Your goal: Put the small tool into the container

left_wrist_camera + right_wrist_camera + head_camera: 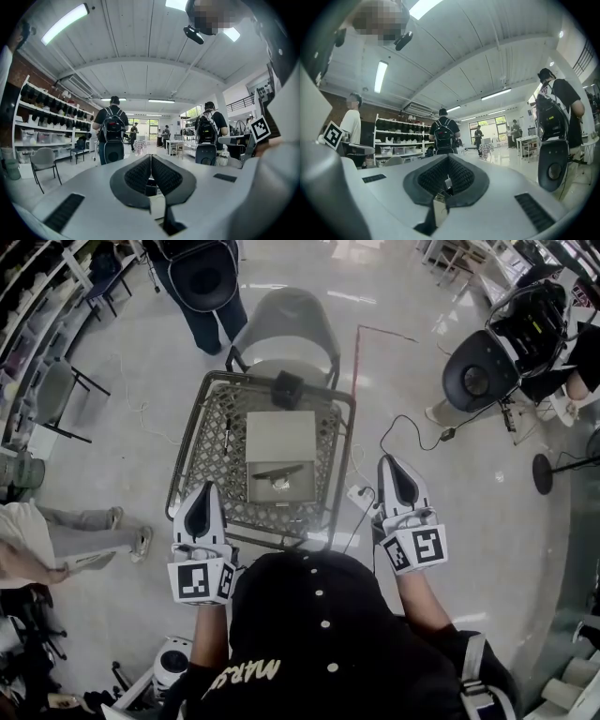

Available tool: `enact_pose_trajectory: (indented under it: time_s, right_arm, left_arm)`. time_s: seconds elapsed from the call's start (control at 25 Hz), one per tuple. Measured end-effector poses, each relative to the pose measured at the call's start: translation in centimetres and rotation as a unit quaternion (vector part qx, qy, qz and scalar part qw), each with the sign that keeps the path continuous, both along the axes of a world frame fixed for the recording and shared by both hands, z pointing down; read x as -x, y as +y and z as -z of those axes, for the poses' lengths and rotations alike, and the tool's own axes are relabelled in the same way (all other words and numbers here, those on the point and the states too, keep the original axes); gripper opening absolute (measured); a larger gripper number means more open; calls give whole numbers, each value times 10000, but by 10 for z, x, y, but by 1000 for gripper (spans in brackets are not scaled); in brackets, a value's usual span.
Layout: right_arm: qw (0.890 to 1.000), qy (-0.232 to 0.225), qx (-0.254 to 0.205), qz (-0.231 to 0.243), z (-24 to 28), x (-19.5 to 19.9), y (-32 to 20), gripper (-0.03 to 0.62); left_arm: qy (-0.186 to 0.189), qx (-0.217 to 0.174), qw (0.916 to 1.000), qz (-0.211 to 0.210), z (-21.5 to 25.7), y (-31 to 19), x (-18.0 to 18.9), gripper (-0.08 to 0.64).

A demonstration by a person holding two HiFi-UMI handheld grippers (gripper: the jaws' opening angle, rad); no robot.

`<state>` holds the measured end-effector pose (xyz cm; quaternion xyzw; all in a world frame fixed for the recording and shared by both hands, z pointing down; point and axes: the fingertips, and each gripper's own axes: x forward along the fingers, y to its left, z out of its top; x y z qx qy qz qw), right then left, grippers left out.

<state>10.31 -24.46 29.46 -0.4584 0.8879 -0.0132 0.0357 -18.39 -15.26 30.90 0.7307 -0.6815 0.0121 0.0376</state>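
claws are both pressed together with nothing in them: the left claw (202,491) at lower left of centre, the right claw (390,465) at lower right. between them, mid-frame, a wire cart (202,427) holds a grey box (280,437). a small tool (278,482), too small to identify, lies in the box's darker lower section.

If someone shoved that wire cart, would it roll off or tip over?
The cart would probably move easily: the floor looks smooth and glossy, though no wheels show from above. Tipping seems unlikely, since the box sits low, near the middle. The open mesh suggests it is light for its size.
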Motion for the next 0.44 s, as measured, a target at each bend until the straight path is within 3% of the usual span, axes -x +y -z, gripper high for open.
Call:
enact_pose_trajectory:
  time_s: [0.44]
  right_arm:
    - [9999, 98, -47, 32, -3, 8, -1, 11]
  left_arm:
    - [42, -55, 10000, -8, 0, -7, 2, 26]
